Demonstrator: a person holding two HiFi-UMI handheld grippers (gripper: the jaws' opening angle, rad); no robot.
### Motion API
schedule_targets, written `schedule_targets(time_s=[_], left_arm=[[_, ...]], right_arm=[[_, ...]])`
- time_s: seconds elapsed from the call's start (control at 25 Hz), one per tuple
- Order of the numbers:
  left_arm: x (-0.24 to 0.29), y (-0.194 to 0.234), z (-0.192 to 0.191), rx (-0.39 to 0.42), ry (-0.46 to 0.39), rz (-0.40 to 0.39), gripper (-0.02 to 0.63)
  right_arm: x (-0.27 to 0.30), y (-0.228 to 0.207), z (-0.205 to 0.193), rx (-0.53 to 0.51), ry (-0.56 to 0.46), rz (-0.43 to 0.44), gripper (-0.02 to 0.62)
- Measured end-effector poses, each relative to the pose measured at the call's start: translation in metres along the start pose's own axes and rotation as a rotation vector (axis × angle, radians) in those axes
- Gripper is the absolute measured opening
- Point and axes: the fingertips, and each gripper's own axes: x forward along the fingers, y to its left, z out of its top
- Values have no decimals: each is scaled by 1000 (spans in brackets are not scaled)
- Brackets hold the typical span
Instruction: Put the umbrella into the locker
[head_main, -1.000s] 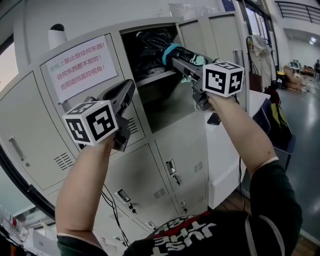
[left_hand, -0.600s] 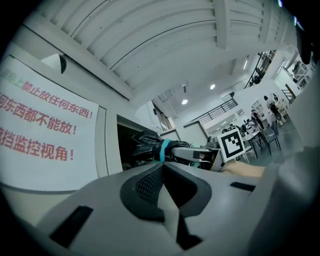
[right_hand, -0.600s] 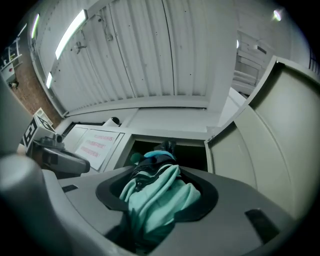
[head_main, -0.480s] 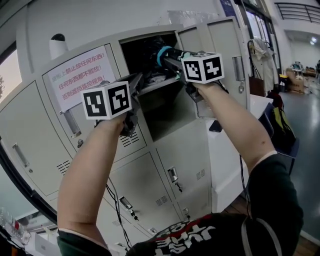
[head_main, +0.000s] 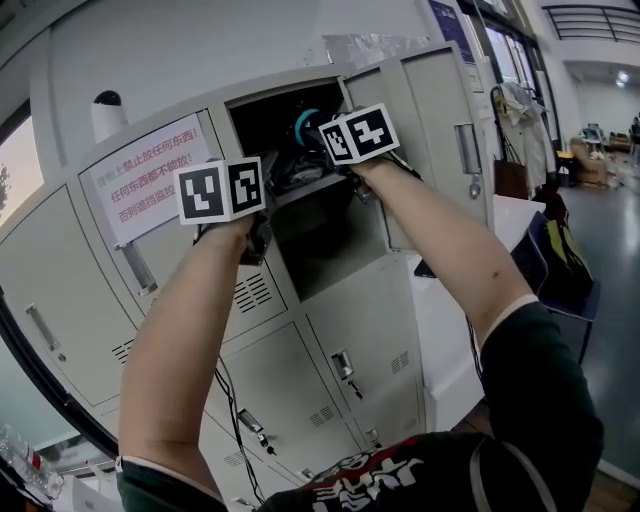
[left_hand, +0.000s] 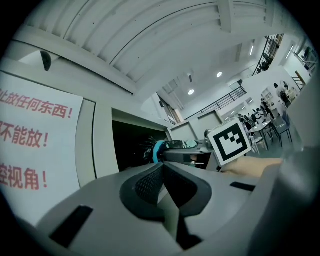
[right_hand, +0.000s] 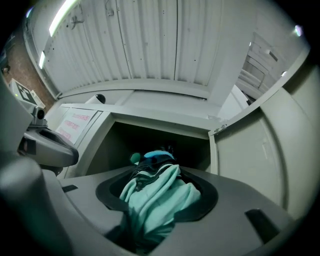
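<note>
Right gripper: dark rubbery pads pinch the folded umbrella, with soft, crumpled teal fabric bunched between them. Dark folds and a bright blue band sit at its far end, toward 12 o'clock. That end pokes into the dark open compartment of the locker; the rest sticks out, held up at the opening.

Head view: the right gripper is at 12 o'clock in the frame, at the compartment mouth. Only the umbrella's blue band shows, just left of the marker cube. The locker is smooth pale-grey painted sheet metal with boxy cells and slotted vents. The flat rectangular door is swung open at 3 o'clock from the compartment.

Left gripper: its ribbed dark pads are pressed together with nothing between them. Grey matte plastic body. In the head view, the left gripper sits at 9 o'clock from the opening, in front of the neighbouring door. That door carries a white paper notice with red and green print. A rounded white dome camera is at 10 o'clock.
</note>
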Motion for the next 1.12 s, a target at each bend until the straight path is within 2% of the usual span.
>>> schedule_targets(time_s=[0.64,0.92,1.12], left_arm=[[10,14,-4,7,23,52,9],[11,9,-10,20,37,45,9],[16,11,-8,21,39,50,9]], right_arm=[[75,-13,-20,-5,168,-37,229],[98,-22,-46,2,251,-76,229],[109,-21,-60,4,309,-65,230]])
